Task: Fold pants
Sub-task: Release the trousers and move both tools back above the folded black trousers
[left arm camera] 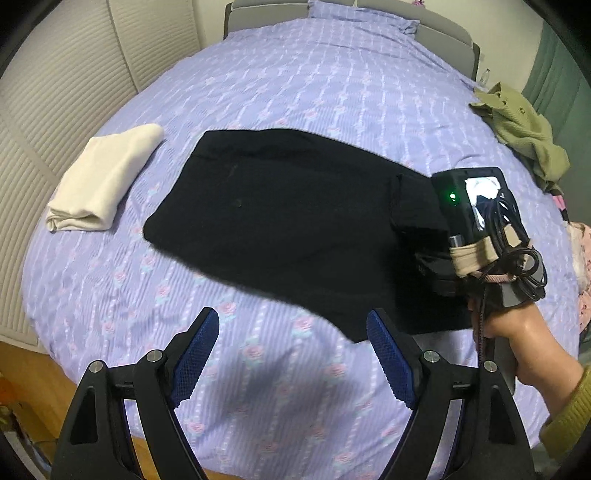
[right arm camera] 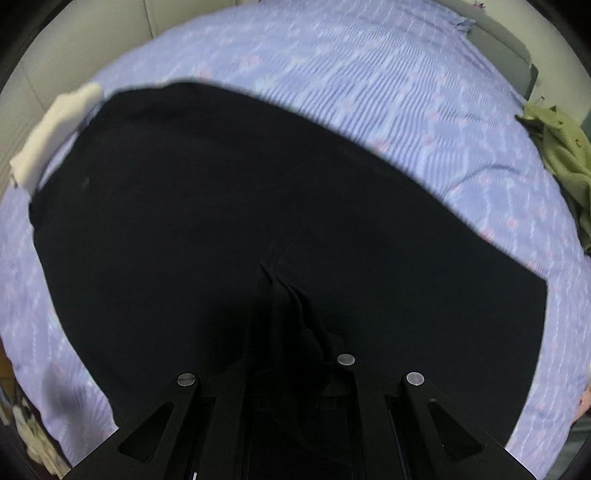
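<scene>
Black pants (left arm camera: pixel 288 206) lie folded in the middle of a bed covered with a lilac flowered bedspread (left arm camera: pixel 295 92). My left gripper (left arm camera: pixel 291 317) hovers open just in front of the pants' near edge, its blue pads (left arm camera: pixel 195 350) wide apart with nothing between them. At the pants' right end, a hand (left arm camera: pixel 513 332) holds my right gripper (left arm camera: pixel 424 236). In the right wrist view the black pants (right arm camera: pixel 221 203) fill the middle. There my right gripper (right arm camera: pixel 291 306) is shut on a bunched fold of them, and the cloth hides its fingertips.
A folded cream cloth (left arm camera: pixel 103 177) lies left of the pants. An olive green garment (left arm camera: pixel 524 129) is crumpled at the bed's right edge. A pillow (left arm camera: pixel 362 14) lies at the head. White slatted doors (left arm camera: pixel 55 74) stand to the left, and wooden floor (left arm camera: pixel 22 387) shows below the bed's edge.
</scene>
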Demonstrator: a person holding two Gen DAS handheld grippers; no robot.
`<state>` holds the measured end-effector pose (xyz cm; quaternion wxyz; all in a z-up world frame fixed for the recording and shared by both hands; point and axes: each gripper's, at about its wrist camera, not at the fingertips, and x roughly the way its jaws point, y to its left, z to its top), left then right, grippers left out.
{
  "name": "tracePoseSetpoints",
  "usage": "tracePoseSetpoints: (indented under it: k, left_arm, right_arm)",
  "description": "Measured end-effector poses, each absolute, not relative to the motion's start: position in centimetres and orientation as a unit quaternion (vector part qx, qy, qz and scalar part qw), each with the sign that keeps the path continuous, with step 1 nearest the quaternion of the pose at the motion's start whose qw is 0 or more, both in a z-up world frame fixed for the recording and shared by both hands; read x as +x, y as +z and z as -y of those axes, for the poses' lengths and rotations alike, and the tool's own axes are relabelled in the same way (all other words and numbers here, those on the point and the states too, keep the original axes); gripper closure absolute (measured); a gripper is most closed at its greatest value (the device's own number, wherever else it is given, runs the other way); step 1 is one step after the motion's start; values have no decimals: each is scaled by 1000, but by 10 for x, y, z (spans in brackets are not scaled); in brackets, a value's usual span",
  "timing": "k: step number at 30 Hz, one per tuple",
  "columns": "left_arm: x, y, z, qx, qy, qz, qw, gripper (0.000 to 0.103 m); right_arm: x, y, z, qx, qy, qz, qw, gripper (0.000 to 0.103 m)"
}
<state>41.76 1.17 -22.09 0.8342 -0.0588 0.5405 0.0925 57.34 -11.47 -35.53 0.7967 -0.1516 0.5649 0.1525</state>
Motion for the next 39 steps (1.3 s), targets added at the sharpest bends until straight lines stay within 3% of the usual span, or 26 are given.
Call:
tracePoseSetpoints:
  k: [9, 11, 13, 15, 17, 28, 39]
  left_arm:
    - [422, -234, -30, -80, 98, -553, 823, 21]
    - [424, -232, -33, -82, 96, -553, 823, 21]
    - [426, -229, -36, -81, 96, -552, 825, 21]
    - [428, -222, -42, -83, 98, -546, 828, 21]
    - [431, -214, -48, -88, 98, -539, 832, 21]
    - [435, -190, -73, -97, 66, -523, 844, 18]
    - [391, -247, -151, -111, 86, -576, 805, 17]
  right_arm:
    - [570, -366, 119, -130, 153, -592, 780, 85]
    - [568, -365, 117, -119, 166, -604, 770, 59]
    - [560, -358, 111, -119, 180, -605, 766, 50]
    - [551, -346, 106, -122, 183, -599, 770, 49]
    - [540, -325, 102, -117, 181, -592, 777, 39]
    - [497, -214, 114, -60, 142, -552, 819, 21]
    - [440, -230, 105, -67, 105, -593, 796, 21]
